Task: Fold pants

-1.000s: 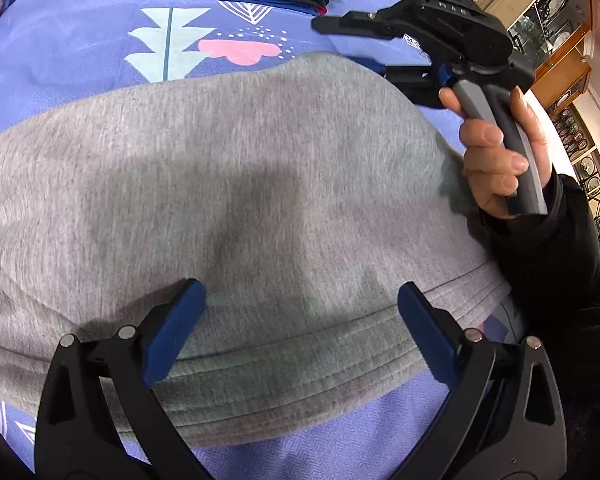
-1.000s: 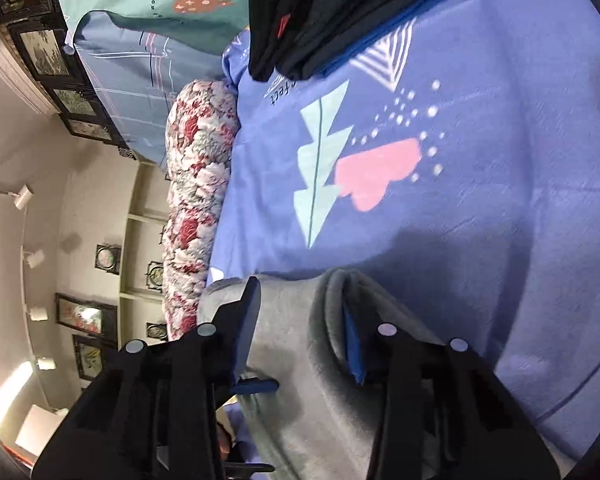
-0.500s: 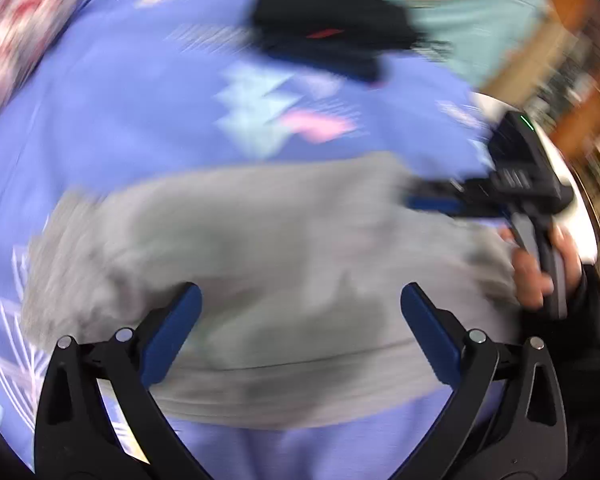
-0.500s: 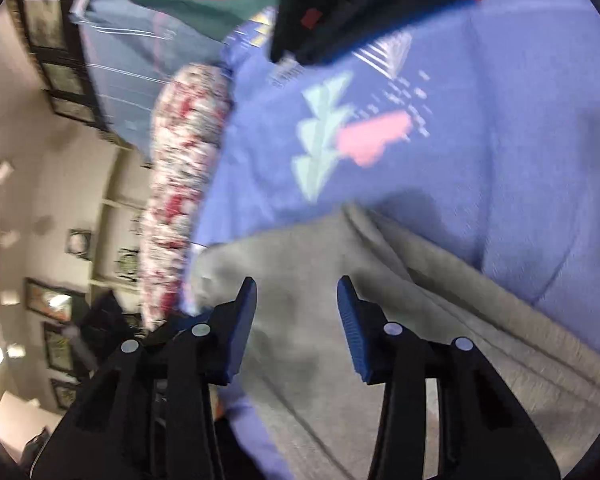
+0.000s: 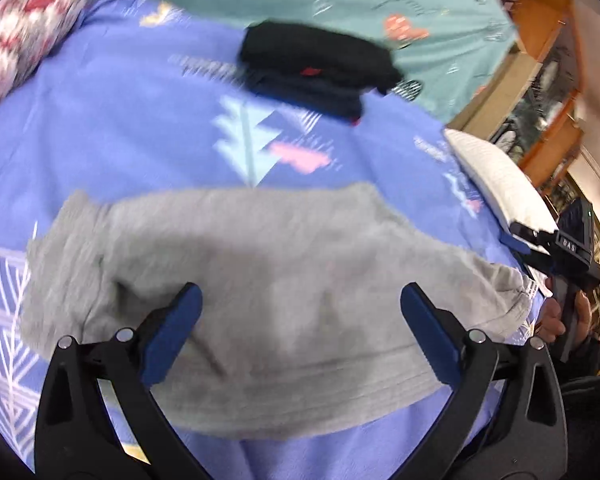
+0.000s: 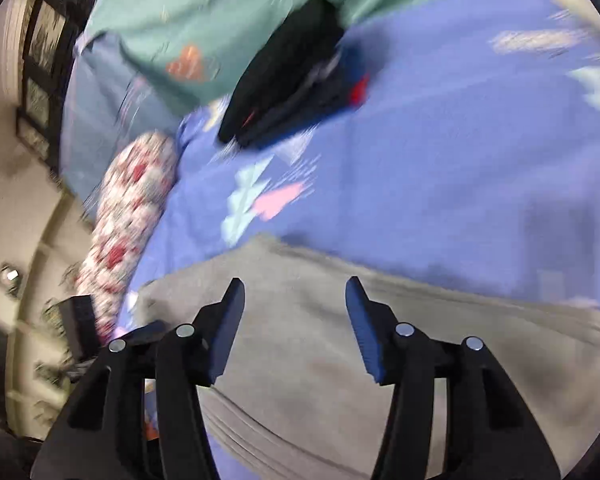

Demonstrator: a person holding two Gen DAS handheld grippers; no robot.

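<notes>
No container shows; everything lies loose on a bed (image 5: 148,128) under a purple printed sheet.

In the left wrist view, a flowered pillow (image 5: 24,36) sits at ten o'clock. The grey pants (image 5: 268,264), folded into a wide band, lie across the middle of the sheet. The left gripper (image 5: 300,320) hangs over their near half with its jaws spread wide and nothing pinched; the cloth passes beneath both blue pads without touching them. A stack of dark folded clothes (image 5: 320,68) lies at twelve o'clock, well apart from the pants. At three o'clock a white pillow (image 5: 500,180) lies at the bed's edge, and just below it a hand (image 5: 560,316) grips the handle of the right gripper, off the pants' right end.

In the right wrist view, the right gripper (image 6: 296,320) tilts down over the pants (image 6: 380,360); its jaws have just been opening and stand apart, with nothing between them. The dark stack (image 6: 292,80) lies at twelve o'clock.
</notes>
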